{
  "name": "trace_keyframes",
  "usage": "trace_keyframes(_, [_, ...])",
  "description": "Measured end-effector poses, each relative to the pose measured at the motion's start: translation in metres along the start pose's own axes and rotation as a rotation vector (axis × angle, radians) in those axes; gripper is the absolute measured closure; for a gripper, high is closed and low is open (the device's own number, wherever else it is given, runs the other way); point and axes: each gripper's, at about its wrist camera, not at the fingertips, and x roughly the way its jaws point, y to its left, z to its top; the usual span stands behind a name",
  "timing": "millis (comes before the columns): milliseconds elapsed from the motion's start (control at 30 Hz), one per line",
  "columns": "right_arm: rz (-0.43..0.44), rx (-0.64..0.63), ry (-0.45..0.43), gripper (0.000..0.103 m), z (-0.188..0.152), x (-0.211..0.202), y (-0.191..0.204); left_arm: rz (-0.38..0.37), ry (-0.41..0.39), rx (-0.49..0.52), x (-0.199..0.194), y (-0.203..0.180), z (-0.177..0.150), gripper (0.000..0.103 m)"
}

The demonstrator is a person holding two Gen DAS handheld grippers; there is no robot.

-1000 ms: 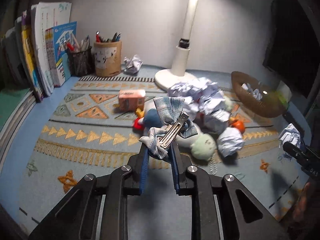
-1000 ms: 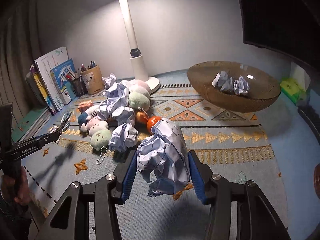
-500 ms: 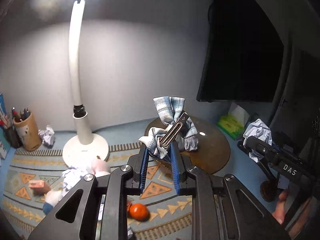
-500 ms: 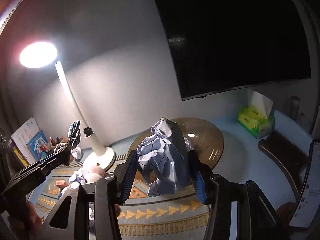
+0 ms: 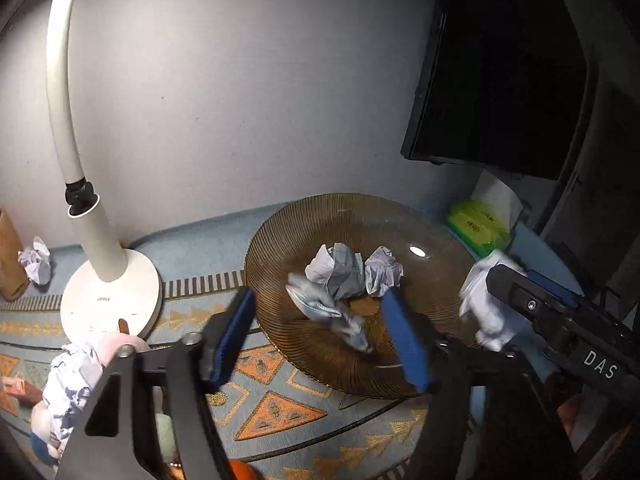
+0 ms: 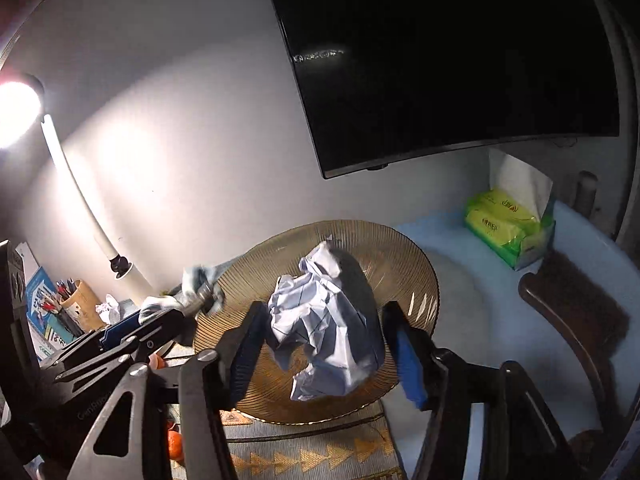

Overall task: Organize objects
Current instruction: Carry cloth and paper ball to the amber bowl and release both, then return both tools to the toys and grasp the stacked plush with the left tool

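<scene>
A brown ribbed glass bowl (image 5: 280, 344) holds two crumpled paper balls (image 5: 338, 270). My left gripper (image 5: 318, 294) hangs over its near rim with its jaws opening wide. The blue checked bow hair clip (image 5: 320, 308) is blurred and loose between the pads, touching neither, low over the bowl. My right gripper (image 6: 325, 308) is over the same bowl (image 6: 404, 256), jaws opening. A large crumpled paper ball (image 6: 324, 320) sits between its blue pads with a gap on the left side. Each gripper shows in the other's view: the right gripper (image 5: 512, 280), the left gripper (image 6: 176, 314).
A white desk lamp (image 5: 108, 296) stands left of the bowl. Plush toys and paper balls (image 5: 72, 380) lie at lower left on the patterned mat. A green tissue pack (image 6: 504, 224) sits right of the bowl under a dark monitor (image 6: 440, 60). A pen cup (image 6: 80, 304) and books stand at far left.
Both grippers swung right from the toy pile to above the bowl. Both sets of jaws have spread; the hair clip has left the left pads and the paper ball has come loose.
</scene>
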Motion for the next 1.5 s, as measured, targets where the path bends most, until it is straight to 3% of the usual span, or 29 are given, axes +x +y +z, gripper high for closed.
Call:
trace_keyframes(133, [-0.014, 0.017, 0.0, 0.033, -0.001, 0.002, -0.004, -0.026, -0.028, -0.03, -0.024, 0.012, -0.006, 0.029])
trace_keyframes(267, [0.003, 0.013, -0.013, 0.033, -0.008, -0.016, -0.001, -0.015, -0.088, -0.042, -0.072, 0.03, -0.017, 0.028])
trace_keyframes(400, [0.048, -0.001, -0.013, 0.033, -0.02, -0.041, 0.017, 0.053, -0.152, -0.067, -0.136, 0.058, -0.035, 0.025])
trace_keyframes(467, [0.078, -0.02, -0.009, 0.033, -0.028, -0.053, 0.03, 0.087, -0.182, -0.101, -0.169, 0.079, -0.043, 0.013])
trace_keyframes(500, [0.092, -0.033, -0.006, 0.033, -0.033, -0.059, 0.039, 0.11, -0.198, -0.122, -0.186, 0.092, -0.049, 0.0])
trace_keyframes(667, [0.163, -0.08, 0.009, 0.033, -0.064, -0.071, 0.082, 0.272, -0.244, -0.196, -0.241, 0.153, -0.085, 0.001])
trace_keyframes(833, [0.157, -0.11, 0.065, 0.023, -0.121, -0.047, 0.109, 0.442, -0.16, -0.296, -0.233, 0.223, -0.144, 0.001])
trace_keyframes(1000, [0.156, -0.173, 0.094, 0.023, -0.163, -0.022, 0.124, 0.444, -0.084, -0.372, -0.201, 0.264, -0.185, 0.001])
trace_keyframes(1100, [0.13, -0.217, 0.103, 0.022, -0.173, -0.014, 0.131, 0.476, -0.062, -0.36, -0.183, 0.265, -0.2, 0.001])
trace_keyframes(1133, [0.12, -0.231, 0.102, 0.021, -0.173, -0.013, 0.133, 0.48, -0.013, -0.349, -0.177, 0.263, -0.198, 0.001])
trace_keyframes(1200, [0.116, -0.248, 0.109, 0.014, -0.175, -0.011, 0.137, 0.453, -0.019, -0.296, -0.175, 0.255, -0.196, 0.001])
trace_keyframes(1500, [0.092, -0.313, 0.108, 0.014, -0.18, -0.01, 0.148, 0.489, 0.006, -0.234, -0.171, 0.236, -0.191, 0.001])
